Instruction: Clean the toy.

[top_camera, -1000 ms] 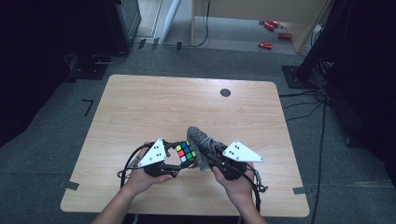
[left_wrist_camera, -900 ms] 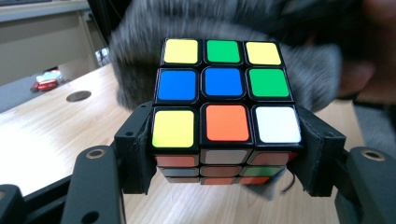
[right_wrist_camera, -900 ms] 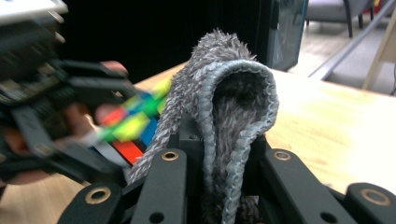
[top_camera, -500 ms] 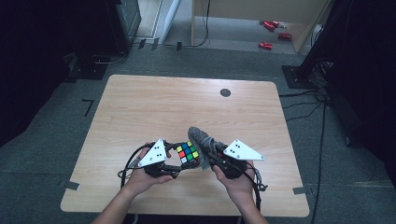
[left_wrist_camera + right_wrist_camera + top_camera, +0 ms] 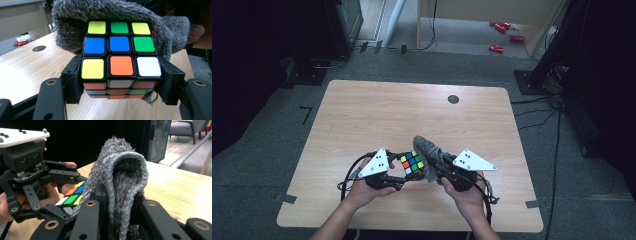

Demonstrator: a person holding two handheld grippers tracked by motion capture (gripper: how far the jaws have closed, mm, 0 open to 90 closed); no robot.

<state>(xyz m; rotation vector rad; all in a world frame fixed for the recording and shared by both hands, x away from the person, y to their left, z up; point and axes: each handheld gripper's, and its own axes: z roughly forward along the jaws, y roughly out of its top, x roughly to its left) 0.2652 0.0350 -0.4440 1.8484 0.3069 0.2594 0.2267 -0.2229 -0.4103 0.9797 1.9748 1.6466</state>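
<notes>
Near the front edge of the pale wooden desk (image 5: 362, 115), about midway along it, the two grippers meet nose to nose. The left gripper (image 5: 120, 82) clamps a multicoloured puzzle cube with black edges (image 5: 120, 57) by two opposite side faces, holding it just above the desk, one nine-tile face turned up. The right gripper (image 5: 117, 215) pinches a fuzzy grey knitted cloth (image 5: 120, 182) between its closed jaws; the cloth folds over into a hood that stands upright above the jaws.

The relation that matters: the cloth lies directly across the cube from the left gripper, on the cube's far face. In the left gripper view the grey pile wraps behind and over the cube's top rim, touching it, and hangs down past its right side. So the cube sits between the two grippers, and the right hand (image 5: 467, 195) is the one free to drag the cloth over the cube. The upward face is bare.
</notes>
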